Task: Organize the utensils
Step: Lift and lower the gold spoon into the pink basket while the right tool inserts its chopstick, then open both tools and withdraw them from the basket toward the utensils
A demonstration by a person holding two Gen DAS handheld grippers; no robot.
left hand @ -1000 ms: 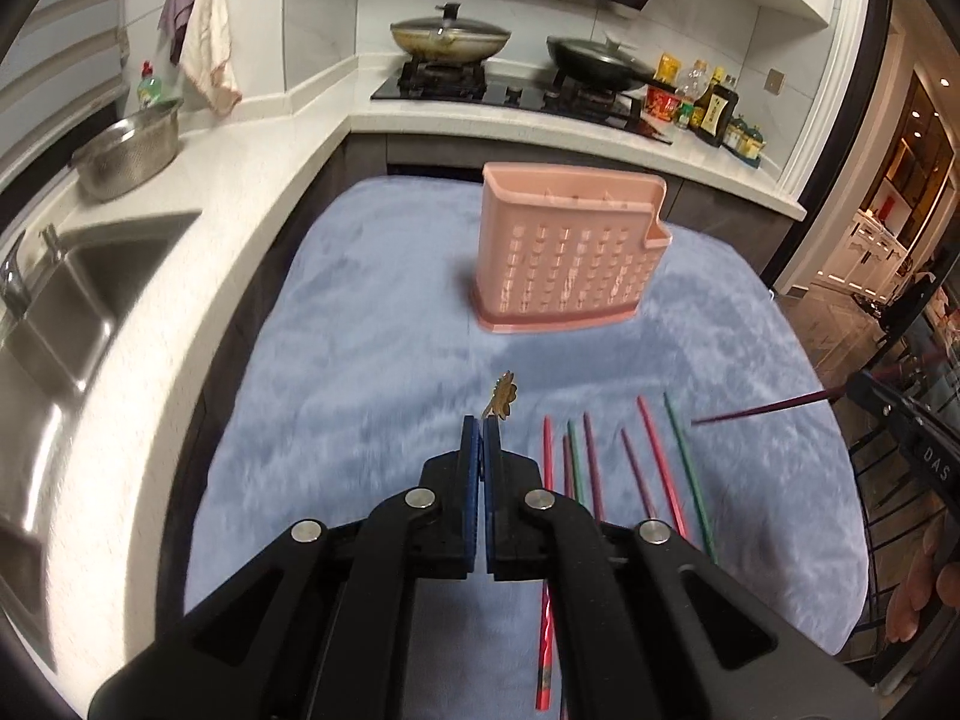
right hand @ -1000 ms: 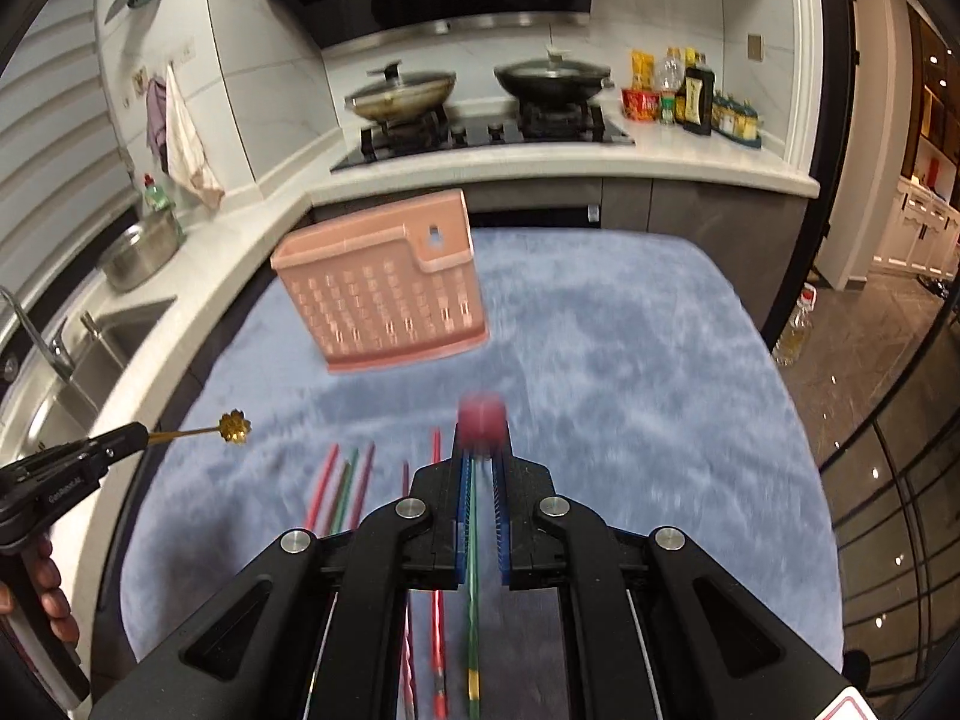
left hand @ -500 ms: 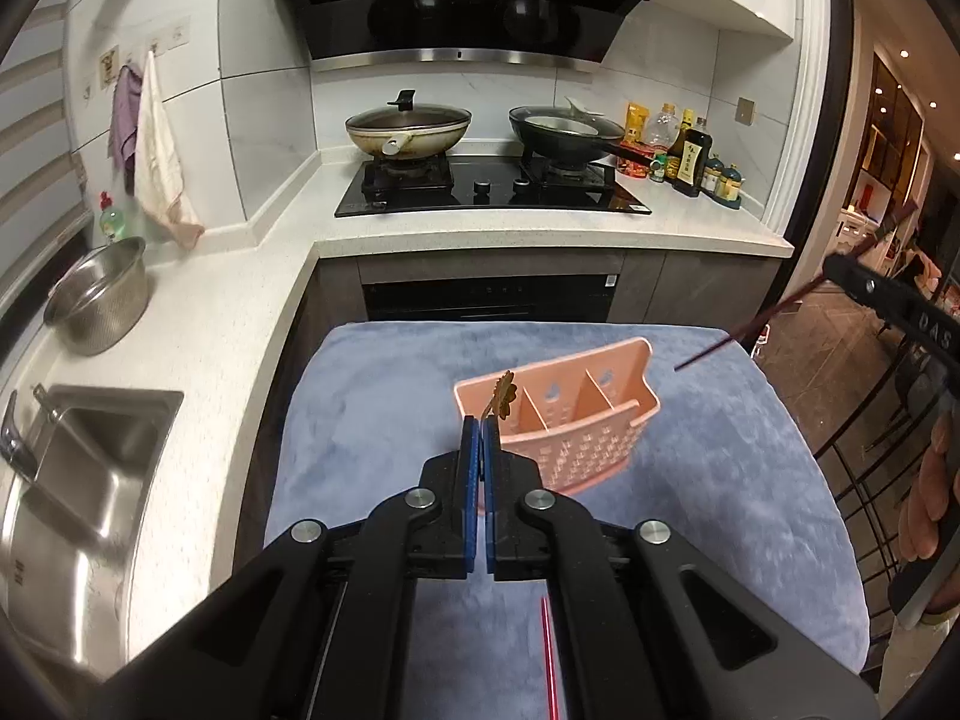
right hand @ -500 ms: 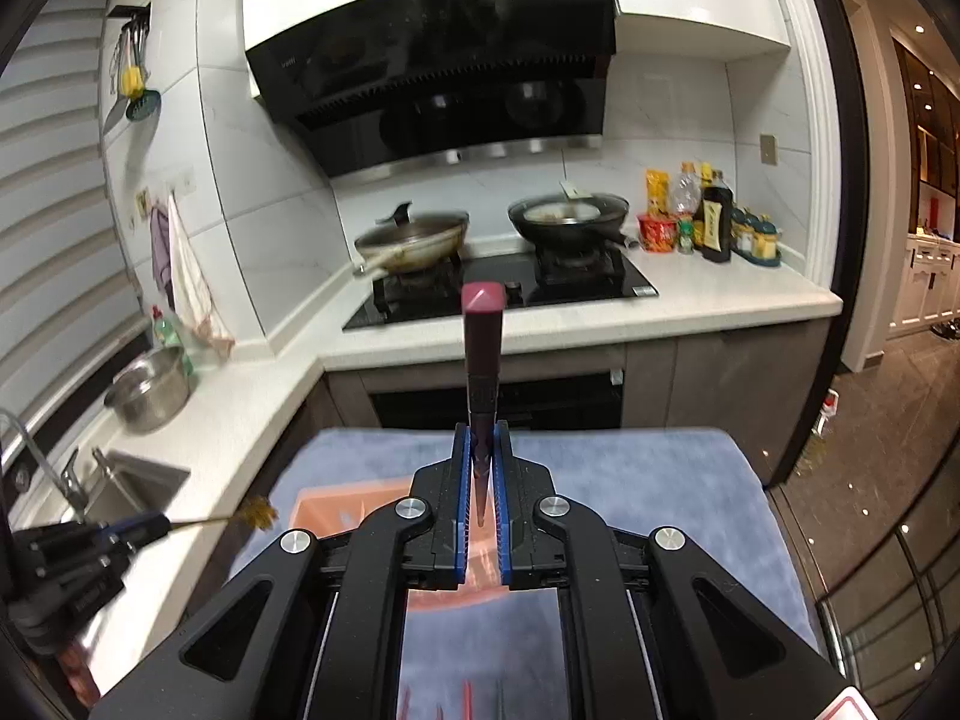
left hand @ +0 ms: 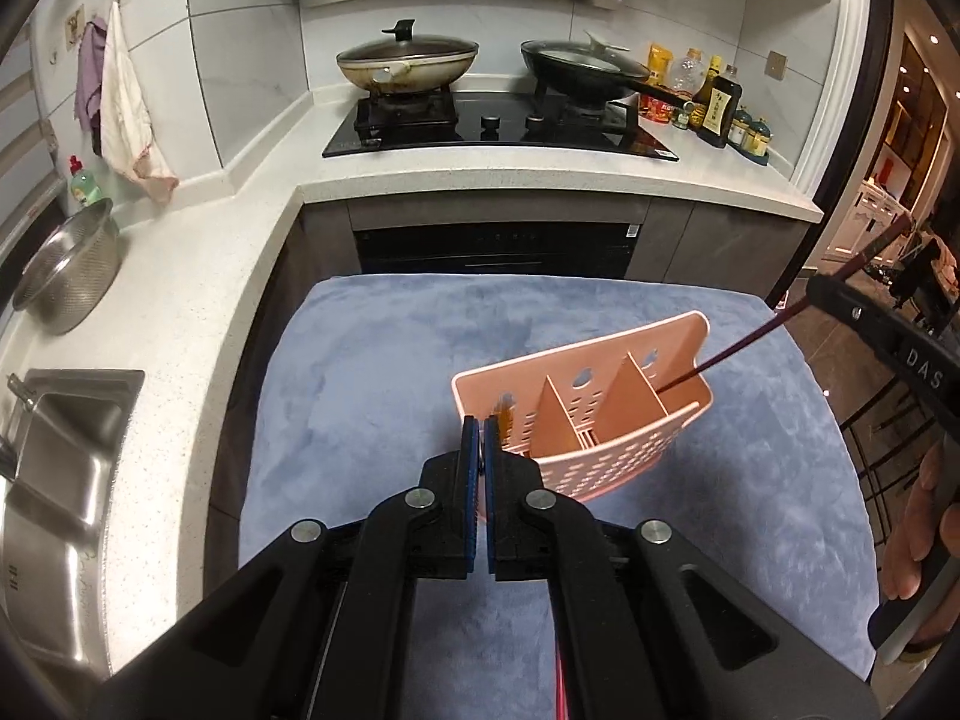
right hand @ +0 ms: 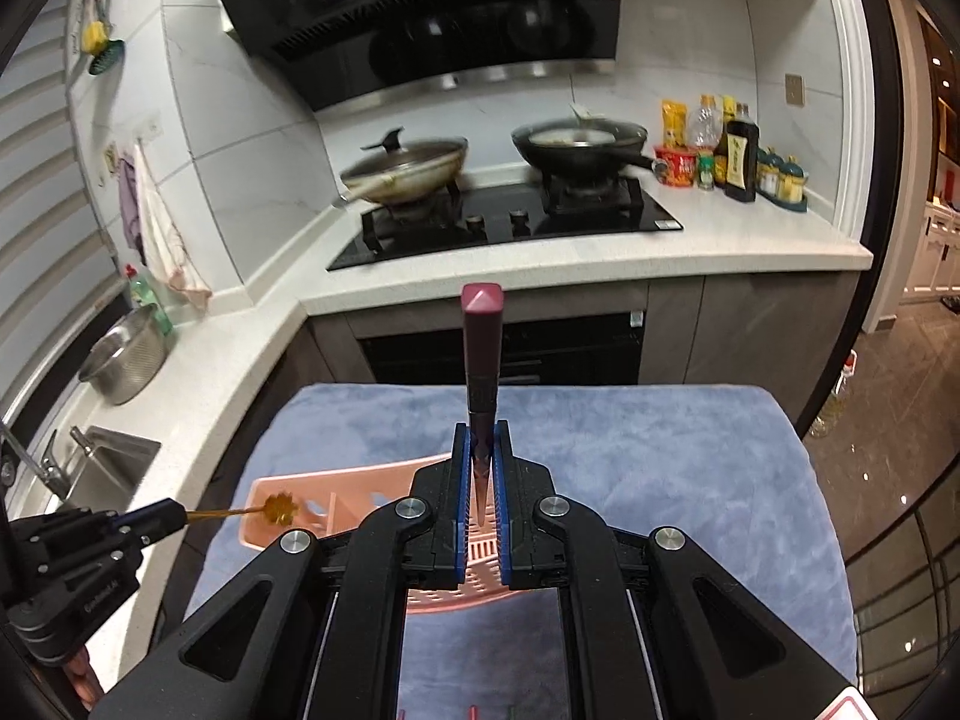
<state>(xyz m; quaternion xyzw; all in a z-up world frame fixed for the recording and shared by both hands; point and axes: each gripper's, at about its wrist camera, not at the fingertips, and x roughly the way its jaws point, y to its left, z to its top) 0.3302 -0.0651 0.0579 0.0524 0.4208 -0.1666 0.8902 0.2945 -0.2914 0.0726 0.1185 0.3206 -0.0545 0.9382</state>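
- While the left wrist view looks down on the blue-cloth surface (left hand: 372,396), the left gripper (left hand: 480,420) has its fingers pressed together on a thin gold utensil (left hand: 506,414), mostly hidden behind the fingertips.
- Pink utensil holder (left hand: 606,456) stands on the cloth, just beyond the left fingers; three compartments visible, gold utensil tip over the leftmost one.
- Dark red chopstick (left hand: 774,324) comes in from the right, its tip inside the rightmost compartment.
- Right gripper (left hand: 840,300) at the right edge, chopstick running through it.
- Right wrist view: right gripper (right hand: 482,450) fingers clamped on the chopstick (right hand: 481,354), which stands up between them, square end toward the camera.
- Holder (right hand: 342,504) sits below and behind the fingers, partly hidden.
- Left gripper (right hand: 159,513) enters lower left, holding the gold utensil (right hand: 277,507), whose flower-shaped end is above the holder's left end.
- Stove (right hand: 504,228) with two pans on the back counter; sink (right hand: 102,468) at left.
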